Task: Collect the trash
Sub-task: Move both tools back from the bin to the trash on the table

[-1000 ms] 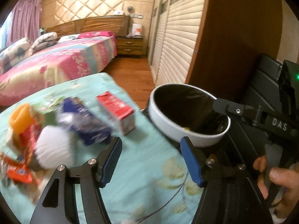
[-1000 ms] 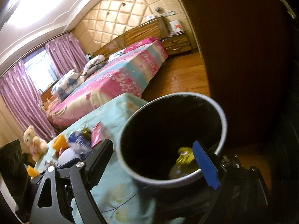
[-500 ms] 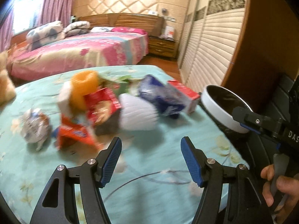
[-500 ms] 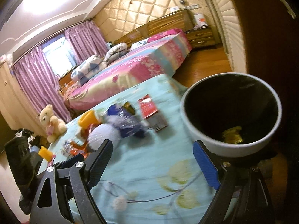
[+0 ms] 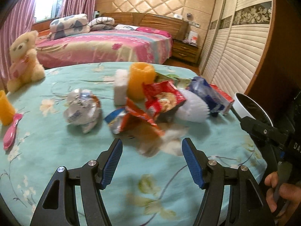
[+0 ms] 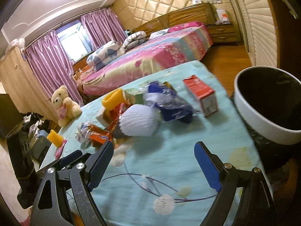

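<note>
Two hand-held tools hover over a desk draped in a turquoise floral cloth, both with blue-padded jaws spread and nothing between them: the left tool points at the near edge of a trash heap, while the right tool, held by a hand at the desk's right side, faces bare cloth short of it. Just ahead lies the trash: a crumpled silver wrapper sits a little apart on the left, beside an orange snack packet and a red snack packet that overlap. Against these rest a white ribbed ball, possibly paper, and a blue plastic bag, with a red carton lying just beyond. An orange ribbed cup stands upright behind the packets, a white block touching its left side. Off the desk's right edge stands a white bin with a dark interior, its mouth open. At the far left corner sits a cream teddy bear, with a second orange cup and a pink spoon nearer. Beyond, a bed in pink floral covers fills the room.
</note>
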Demonstrator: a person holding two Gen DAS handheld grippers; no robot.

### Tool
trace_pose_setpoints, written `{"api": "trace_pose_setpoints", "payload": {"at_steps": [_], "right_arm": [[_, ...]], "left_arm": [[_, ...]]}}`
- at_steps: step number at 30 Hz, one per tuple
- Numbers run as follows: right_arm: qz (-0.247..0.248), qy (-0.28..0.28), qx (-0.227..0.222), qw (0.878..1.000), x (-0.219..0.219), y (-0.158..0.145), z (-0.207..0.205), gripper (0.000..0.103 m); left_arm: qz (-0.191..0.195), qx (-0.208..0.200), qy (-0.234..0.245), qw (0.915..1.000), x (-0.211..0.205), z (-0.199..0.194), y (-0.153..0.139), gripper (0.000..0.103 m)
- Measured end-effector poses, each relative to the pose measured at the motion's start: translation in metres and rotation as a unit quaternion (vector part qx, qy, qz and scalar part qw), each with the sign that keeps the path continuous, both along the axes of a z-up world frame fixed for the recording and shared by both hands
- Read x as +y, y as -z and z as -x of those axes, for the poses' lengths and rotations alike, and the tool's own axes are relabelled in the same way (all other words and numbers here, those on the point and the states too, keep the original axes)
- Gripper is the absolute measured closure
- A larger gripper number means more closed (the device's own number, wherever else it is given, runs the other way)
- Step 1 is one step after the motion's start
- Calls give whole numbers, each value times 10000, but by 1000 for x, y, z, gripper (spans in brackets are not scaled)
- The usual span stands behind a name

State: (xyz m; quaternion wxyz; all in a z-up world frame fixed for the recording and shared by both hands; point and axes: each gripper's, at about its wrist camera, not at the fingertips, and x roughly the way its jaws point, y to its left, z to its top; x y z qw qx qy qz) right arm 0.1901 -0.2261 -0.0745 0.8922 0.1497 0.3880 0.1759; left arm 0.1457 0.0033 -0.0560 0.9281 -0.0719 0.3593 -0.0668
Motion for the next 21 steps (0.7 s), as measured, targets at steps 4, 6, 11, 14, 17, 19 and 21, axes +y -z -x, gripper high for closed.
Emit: {"api": "trace_pose_setpoints", "payload": {"at_steps": [4,6,11,14,17,19,21], "right_arm": [[45,-134,14,9999,15,3,-2,14],[60,-176,35,9998,20,5,-4,14],[65,-271,101,9996,36,11,-10,14],[102,-427,111,9990,50,13,-12,14],[99,-703,99,9974,67,15,-12,18],[171,-874,76,9960,80,17,-13,23],[217,-1059,73,9941,92,19,-15,32]], "left_arm": [[3,42,-147,9999,13,-1,1,38],[6,49,-227,9997,25,2,1,38],[38,63,-383,9992,45,-7,2,38],[7,29,-506,9987,58,-12,2,38],[-70,18,-611,9981,73,-21,2,38],[-42,77,-614,9981,83,-30,4,38],[-22,143,-605,9981,89,-38,6,38]]}}
